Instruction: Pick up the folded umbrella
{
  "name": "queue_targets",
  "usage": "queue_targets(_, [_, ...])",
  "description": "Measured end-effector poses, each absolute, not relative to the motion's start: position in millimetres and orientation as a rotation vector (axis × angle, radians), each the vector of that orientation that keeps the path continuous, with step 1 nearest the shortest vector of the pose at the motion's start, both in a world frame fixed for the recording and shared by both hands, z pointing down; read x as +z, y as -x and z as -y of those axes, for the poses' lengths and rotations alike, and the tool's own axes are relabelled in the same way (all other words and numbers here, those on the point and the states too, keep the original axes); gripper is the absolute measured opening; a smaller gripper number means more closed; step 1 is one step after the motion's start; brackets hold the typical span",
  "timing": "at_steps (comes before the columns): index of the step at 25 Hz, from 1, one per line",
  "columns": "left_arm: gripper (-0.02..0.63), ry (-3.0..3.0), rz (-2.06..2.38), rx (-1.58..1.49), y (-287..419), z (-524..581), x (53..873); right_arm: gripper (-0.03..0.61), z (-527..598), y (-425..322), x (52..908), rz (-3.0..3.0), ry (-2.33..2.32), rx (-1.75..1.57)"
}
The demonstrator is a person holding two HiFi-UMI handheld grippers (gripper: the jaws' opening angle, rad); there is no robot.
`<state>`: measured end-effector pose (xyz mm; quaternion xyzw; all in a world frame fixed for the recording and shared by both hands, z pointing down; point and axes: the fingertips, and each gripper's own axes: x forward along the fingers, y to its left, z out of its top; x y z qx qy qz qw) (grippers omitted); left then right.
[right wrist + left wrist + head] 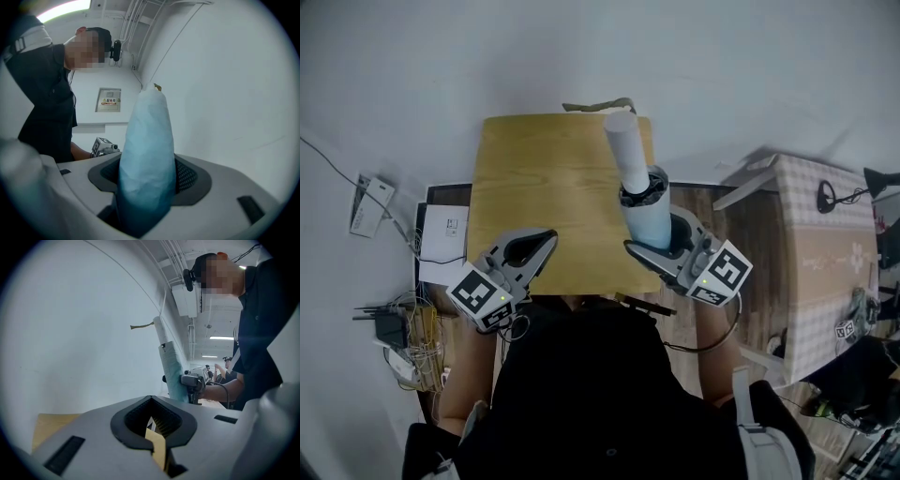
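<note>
The folded umbrella (639, 192) is light blue with a white upper part and a brown end. It stands upright over the right half of the wooden table (534, 178), lifted off it. My right gripper (661, 248) is shut on its lower blue part, and the fabric fills the jaws in the right gripper view, where the umbrella (145, 159) rises in the middle. My left gripper (542, 246) hovers over the table's front left, shut and empty. From the left gripper view the umbrella (172, 371) stands to the right, against the wall.
A white wall lies behind the table. To the right stands a second table with a checked cloth (825, 244). On the floor at the left lie papers (445, 234) and a tangle of cables with a power strip (394, 328).
</note>
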<state>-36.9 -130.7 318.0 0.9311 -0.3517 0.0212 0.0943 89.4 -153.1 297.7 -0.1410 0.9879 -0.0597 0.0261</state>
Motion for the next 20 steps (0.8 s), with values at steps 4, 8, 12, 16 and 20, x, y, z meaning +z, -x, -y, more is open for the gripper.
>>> queue_targets(4, [0.011,-2.760,1.042,0.076,36,131,321,0.290,153,-89,302,-3.043,0.432,-0.203])
queue_targets(8, [0.011,-2.761,1.059,0.085,40,134,321,0.290,155,-90,307,-3.024,0.431,-0.240])
queue_targets(12, [0.011,-2.760,1.065,0.084,41,134,321,0.290,154,-90,310,-3.023,0.430,-0.251])
queue_targets(16, [0.011,-2.755,1.066,0.084,40,135,322,0.290,155,-90,310,-3.014,0.426,-0.251])
queue_targets(20, [0.011,-2.750,1.060,0.089,38,137,325,0.290,155,-89,310,-3.015,0.419,-0.251])
